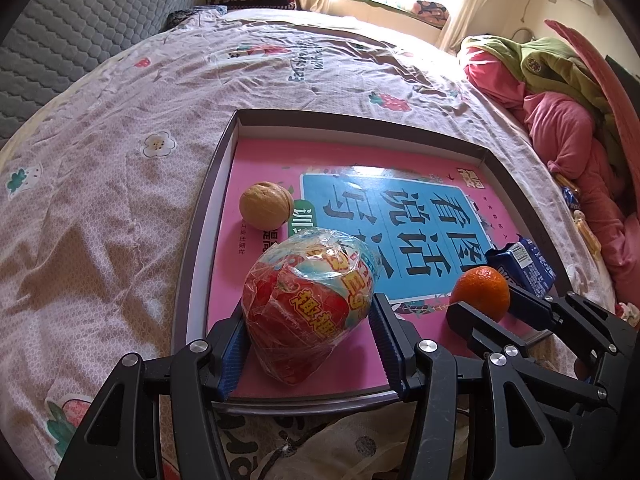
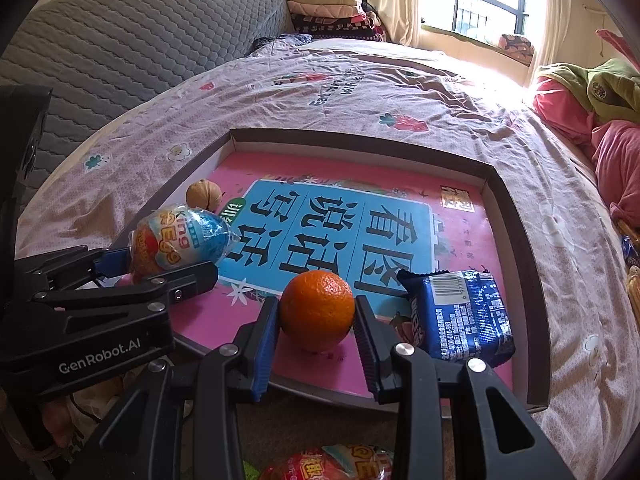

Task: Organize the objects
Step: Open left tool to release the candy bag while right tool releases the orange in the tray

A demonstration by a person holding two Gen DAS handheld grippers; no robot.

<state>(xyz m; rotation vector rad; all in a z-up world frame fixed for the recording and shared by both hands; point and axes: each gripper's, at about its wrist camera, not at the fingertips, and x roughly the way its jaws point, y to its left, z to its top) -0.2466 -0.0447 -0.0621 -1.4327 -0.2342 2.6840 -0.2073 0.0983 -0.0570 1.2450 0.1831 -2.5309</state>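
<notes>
Two sets of fingers clamp: left gripper (image 1: 308, 344) grips the "King Egg" (image 1: 310, 306), right gripper (image 2: 316, 344) the orange (image 2: 317, 310).

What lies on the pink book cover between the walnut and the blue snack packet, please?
The wrapped toy egg and the orange, seen in the right wrist view between the walnut and blue snack packet.

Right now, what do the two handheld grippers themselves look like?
Both are the same build: the left gripper and right gripper have matte black angular linkage arms with cut-out slots, joined by round silver pivot bolts. Each finger carries a blue ribbed pad. White "GenRobot.AI" lettering marks the left gripper's side. No cables, hands or sleeves show.
</notes>
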